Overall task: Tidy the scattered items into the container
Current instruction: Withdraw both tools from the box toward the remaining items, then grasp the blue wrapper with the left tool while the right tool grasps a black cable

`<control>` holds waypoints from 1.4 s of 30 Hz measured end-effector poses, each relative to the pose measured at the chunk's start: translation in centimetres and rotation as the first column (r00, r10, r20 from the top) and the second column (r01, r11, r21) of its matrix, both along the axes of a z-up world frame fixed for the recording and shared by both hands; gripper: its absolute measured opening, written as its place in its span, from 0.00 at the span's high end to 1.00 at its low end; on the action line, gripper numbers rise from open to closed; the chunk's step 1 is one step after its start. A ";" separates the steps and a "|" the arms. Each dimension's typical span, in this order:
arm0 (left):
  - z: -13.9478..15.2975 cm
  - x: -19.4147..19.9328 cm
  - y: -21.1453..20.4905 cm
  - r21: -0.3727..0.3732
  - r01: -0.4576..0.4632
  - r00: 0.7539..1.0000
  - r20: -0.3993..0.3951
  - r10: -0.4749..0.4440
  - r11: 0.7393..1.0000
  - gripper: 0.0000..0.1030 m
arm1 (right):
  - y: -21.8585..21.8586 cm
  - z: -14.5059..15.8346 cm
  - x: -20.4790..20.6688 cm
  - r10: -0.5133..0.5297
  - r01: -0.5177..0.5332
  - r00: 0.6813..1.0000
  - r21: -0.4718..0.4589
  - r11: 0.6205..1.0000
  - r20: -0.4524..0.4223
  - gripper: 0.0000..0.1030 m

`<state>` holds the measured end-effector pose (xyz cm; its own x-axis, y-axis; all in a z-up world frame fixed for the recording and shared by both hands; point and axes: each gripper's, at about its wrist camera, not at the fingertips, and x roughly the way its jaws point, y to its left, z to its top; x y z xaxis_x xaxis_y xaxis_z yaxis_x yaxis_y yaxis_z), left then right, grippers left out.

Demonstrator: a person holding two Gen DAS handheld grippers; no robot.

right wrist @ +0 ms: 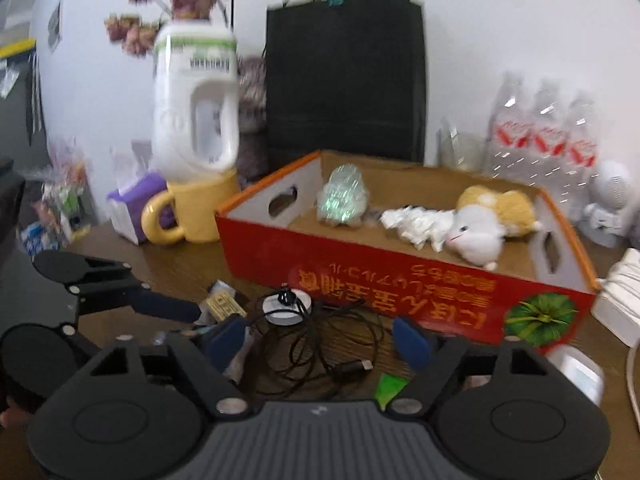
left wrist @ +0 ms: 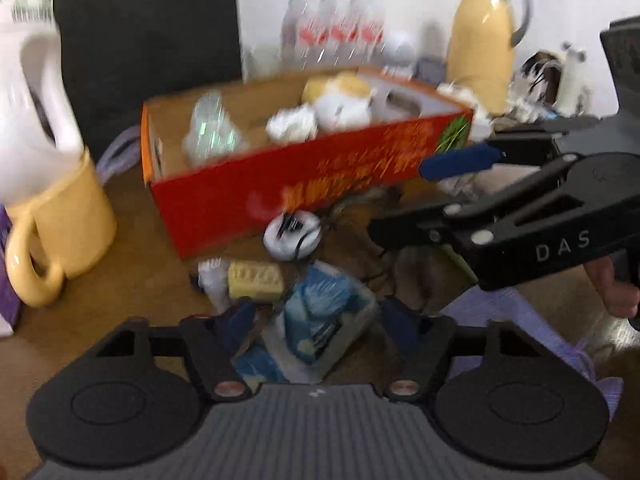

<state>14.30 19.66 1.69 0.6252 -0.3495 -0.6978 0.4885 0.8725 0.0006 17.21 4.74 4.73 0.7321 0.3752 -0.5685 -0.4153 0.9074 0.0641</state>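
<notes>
Both grippers over clutter in front of the box

Left gripper (left wrist: 316, 320) open astride a blue packet (left wrist: 320, 320); right gripper (right wrist: 320, 340) open above a cable (right wrist: 320, 344). Box (right wrist: 400, 292) sits mid-table. Only the left view shows the thermos (left wrist: 486, 36); only the right, dried flowers (right wrist: 176, 12).

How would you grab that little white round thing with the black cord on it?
Grip the small white round puck across its rim, coming from above: it lies flat on the brown table, so only its sides give opposite faces. Stay off the tangled black cable.
</notes>
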 end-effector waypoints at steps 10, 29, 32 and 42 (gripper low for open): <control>2.0 -2.0 3.4 -0.151 -0.136 0.991 -0.005 0.137 0.979 0.81 | 2.3 -2.8 2.9 0.103 -0.111 0.988 -0.070 0.991 -0.111 0.87; 12.7 -9.3 2.7 -0.284 -0.199 0.944 0.201 0.262 0.938 0.82 | -0.7 20.8 -8.6 0.067 -0.034 0.923 -0.091 0.995 0.378 0.97; 13.2 -9.9 1.6 -0.266 -0.195 0.946 0.202 0.252 0.944 0.82 | -0.2 20.6 -9.4 0.095 -0.020 0.923 -0.200 0.980 0.373 0.97; 19.3 -10.9 -0.9 -0.288 -0.188 0.922 0.277 0.270 0.939 0.82 | -2.7 25.0 -12.2 0.056 -0.014 0.916 -0.108 0.994 0.396 0.97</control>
<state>3.40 18.75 21.00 0.8779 -0.3084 -0.3662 0.2861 0.9512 -0.1152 4.96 2.05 29.72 0.8930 0.3611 -0.2687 -0.4191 0.8847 -0.2039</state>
